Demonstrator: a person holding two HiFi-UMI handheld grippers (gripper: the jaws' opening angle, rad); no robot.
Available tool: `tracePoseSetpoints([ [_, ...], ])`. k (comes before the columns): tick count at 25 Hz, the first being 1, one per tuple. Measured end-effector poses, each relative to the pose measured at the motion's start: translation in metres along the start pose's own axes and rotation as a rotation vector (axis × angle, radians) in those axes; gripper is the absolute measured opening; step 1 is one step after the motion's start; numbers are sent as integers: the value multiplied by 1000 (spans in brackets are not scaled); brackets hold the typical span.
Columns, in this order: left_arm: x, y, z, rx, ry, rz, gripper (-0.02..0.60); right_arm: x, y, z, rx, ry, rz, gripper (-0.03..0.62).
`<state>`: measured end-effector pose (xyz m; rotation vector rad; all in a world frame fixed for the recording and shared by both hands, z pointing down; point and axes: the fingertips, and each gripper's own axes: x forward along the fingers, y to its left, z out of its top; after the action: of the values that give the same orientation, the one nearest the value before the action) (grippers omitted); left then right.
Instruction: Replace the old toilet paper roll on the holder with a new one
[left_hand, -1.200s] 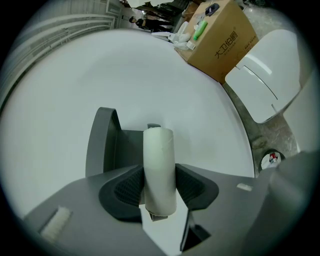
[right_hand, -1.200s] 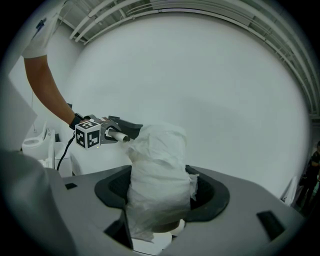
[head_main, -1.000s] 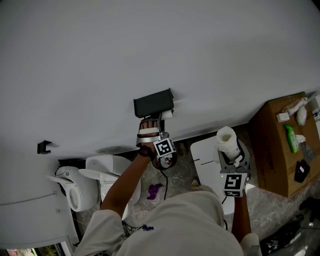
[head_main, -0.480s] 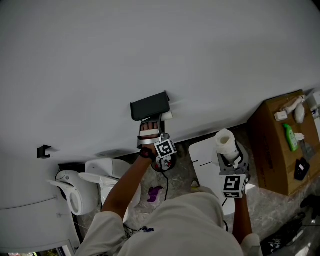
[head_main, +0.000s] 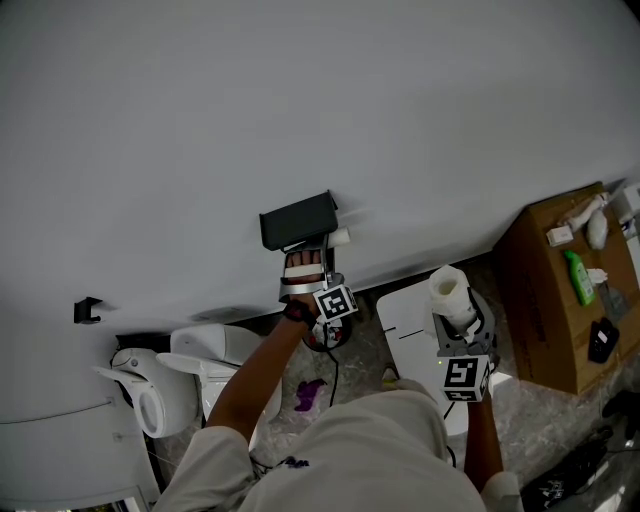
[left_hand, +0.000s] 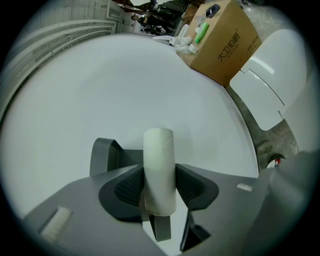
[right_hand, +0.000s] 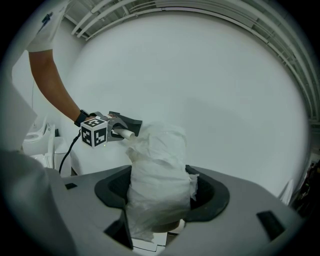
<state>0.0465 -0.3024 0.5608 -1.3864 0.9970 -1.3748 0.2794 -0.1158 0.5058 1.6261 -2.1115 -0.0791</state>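
Frame centre: left gripper (left_hand: 160, 187) clamps a bare tube (left_hand: 159, 160) beside the wall holder (head_main: 297, 220); lower right, right gripper (right_hand: 161, 192) grasps a full roll (right_hand: 159, 165).

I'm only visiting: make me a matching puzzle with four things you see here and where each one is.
Things:
1. bare cardboard tube
2. full white paper roll
3. black wall holder
4. brown cardboard box

Places:
A. on the floor, far right
B. gripped in the right tool
C. fixed on the white wall
D. gripped in the left tool

Pairs: 1-D, 2-B, 3-C, 4-A
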Motion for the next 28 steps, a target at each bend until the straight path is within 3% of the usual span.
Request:
tracePoseSetpoints([
  [28, 1, -6, 38, 15, -79, -31, 193, -3, 0, -4, 0, 17, -18, 298],
])
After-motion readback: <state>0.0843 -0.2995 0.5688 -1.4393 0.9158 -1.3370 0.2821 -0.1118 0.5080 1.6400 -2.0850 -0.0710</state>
